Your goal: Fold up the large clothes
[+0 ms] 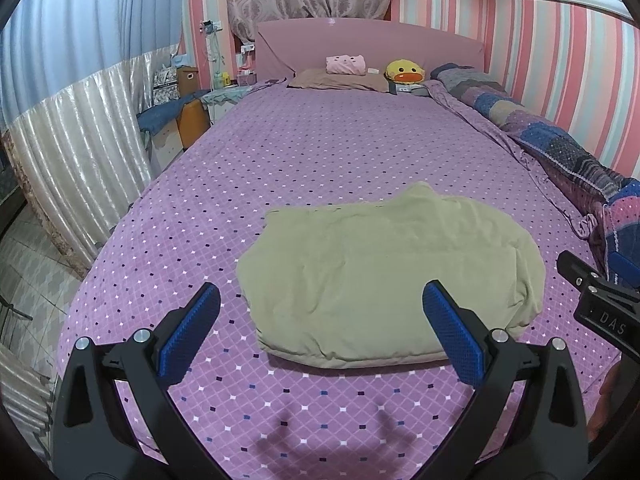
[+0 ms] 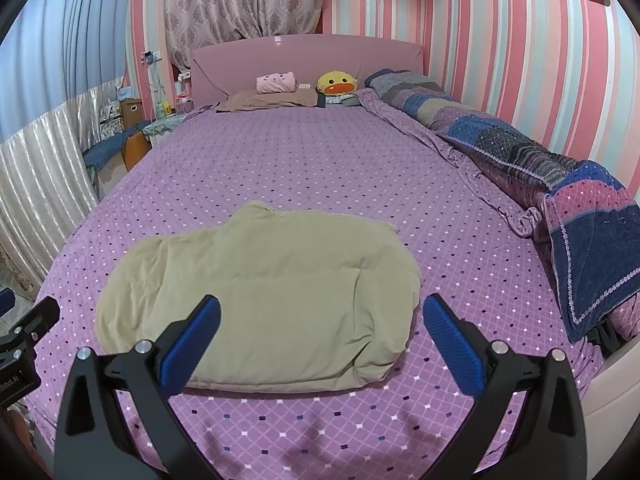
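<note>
A pale olive padded garment (image 1: 392,272) lies folded into a thick bundle on the purple diamond-patterned bed (image 1: 304,152). It also shows in the right wrist view (image 2: 264,300). My left gripper (image 1: 322,300) is open and empty, hovering above the bed just in front of the bundle's near edge. My right gripper (image 2: 322,312) is open and empty too, held over the bundle's near right part. The right gripper's body (image 1: 600,300) shows at the right edge of the left wrist view, and the left gripper's body (image 2: 20,352) at the left edge of the right wrist view.
A rolled patchwork quilt (image 2: 520,152) runs along the bed's right side by the striped wall. A pink pillow (image 2: 276,82) and a yellow duck plush (image 2: 337,82) sit by the pink headboard (image 2: 304,60). Boxes and a nightstand (image 1: 188,112) stand left of the bed.
</note>
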### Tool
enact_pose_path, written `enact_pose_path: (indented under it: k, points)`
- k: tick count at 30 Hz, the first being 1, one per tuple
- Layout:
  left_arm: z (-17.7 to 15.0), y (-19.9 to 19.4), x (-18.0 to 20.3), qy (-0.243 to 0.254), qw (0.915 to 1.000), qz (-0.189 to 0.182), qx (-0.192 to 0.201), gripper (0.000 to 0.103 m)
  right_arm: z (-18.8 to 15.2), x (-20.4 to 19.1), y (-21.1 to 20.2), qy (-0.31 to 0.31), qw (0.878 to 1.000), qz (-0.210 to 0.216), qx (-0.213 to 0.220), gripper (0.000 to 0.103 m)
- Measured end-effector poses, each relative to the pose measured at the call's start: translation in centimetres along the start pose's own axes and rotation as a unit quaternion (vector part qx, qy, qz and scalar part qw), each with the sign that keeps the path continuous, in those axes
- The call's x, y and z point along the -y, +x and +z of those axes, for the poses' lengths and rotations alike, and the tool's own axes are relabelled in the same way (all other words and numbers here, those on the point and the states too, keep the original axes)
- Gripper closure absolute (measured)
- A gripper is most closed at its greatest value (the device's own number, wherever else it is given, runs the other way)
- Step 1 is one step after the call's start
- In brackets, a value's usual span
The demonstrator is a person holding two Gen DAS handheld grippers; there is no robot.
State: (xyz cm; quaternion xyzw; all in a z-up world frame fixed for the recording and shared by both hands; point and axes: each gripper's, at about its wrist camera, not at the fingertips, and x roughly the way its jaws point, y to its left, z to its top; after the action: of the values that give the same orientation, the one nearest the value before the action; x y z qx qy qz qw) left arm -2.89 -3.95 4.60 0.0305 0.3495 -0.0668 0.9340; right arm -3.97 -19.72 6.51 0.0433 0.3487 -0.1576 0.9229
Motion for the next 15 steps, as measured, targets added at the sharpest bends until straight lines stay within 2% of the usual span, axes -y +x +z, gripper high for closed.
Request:
enact_pose_path:
  k: [15]
  points:
    - [-0.16,0.11,0.07,-0.001,1.0,0.0,-0.001,0.003,-0.1,-0.19,0.06,-0.001,1.0,0.001,0.0,0.002]
